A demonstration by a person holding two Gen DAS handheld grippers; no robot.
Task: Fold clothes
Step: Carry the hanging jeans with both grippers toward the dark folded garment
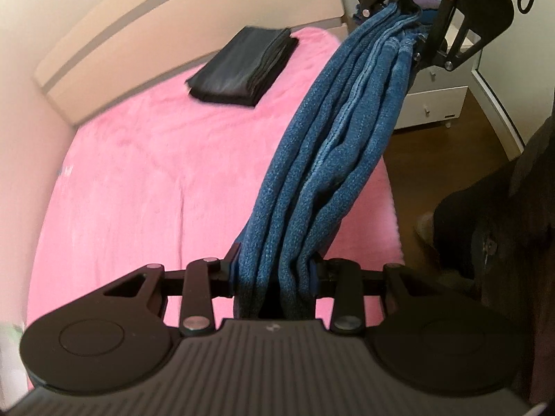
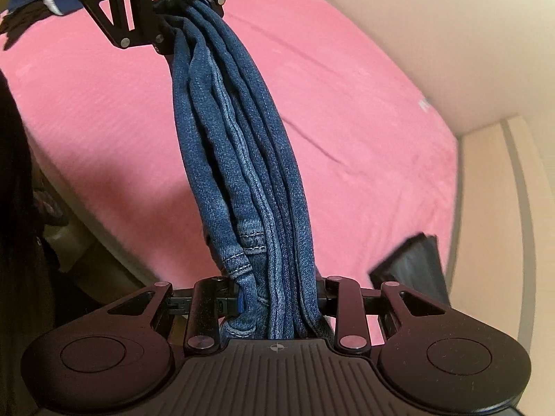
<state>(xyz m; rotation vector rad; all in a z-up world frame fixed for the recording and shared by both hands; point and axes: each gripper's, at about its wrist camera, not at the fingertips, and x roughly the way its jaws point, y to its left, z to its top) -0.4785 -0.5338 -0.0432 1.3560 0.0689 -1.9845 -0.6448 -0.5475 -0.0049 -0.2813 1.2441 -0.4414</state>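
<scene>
Jeans [image 1: 322,159] hanging taut above pink bed [image 1: 138,173], long axis spanning left gripper [image 1: 274,274] to right gripper [image 2: 277,294], both clamping denim ends

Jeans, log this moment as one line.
jeans: folded, held above bed | left gripper: shut on jeans | right gripper: shut on jeans

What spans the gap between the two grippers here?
A bunched pair of blue jeans, stretched between the left gripper and the right gripper, each clamped on one end. Both wrist views show it, hanging over the pink bedspread.
</scene>
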